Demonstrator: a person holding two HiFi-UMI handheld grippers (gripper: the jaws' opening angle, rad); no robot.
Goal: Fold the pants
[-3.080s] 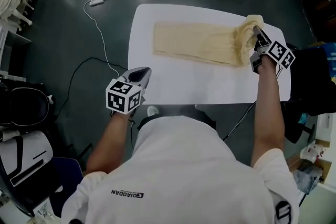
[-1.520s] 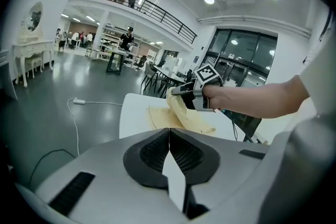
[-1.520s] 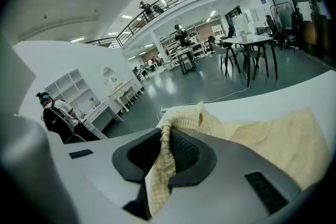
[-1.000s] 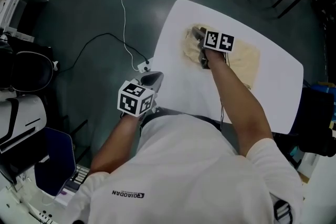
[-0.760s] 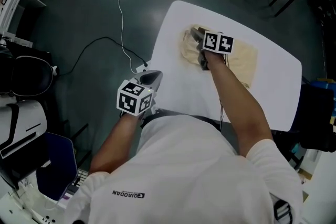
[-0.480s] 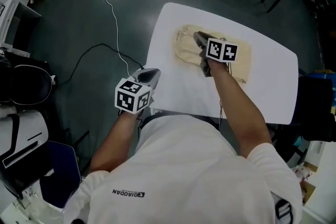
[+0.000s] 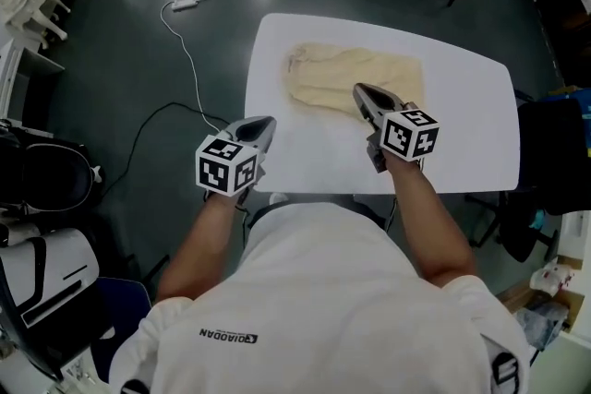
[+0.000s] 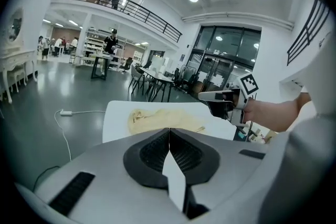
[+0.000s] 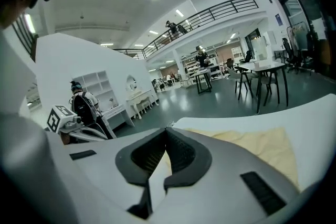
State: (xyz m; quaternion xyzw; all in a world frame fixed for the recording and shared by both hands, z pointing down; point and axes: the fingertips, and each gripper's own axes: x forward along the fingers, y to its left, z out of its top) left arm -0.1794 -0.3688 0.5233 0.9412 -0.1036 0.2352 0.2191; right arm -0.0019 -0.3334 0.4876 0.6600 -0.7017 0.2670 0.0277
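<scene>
Cream pants [image 7: 351,78] lie folded into a short rectangle on the far side of the white bench [image 7: 462,134], perhaps one fold remaining; the left gripper [image 7: 266,122] has its jaws together and empty, and the right gripper [image 7: 359,89], above the pants, has just closed its jaws on nothing.

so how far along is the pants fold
Done: the pants lie doubled over on the white table, apparently one fold. In hand: nothing; the right claw has just closed empty by the cloth, and the left claw is shut at the table's left edge. Left: probably another fold and smoothing.
</scene>
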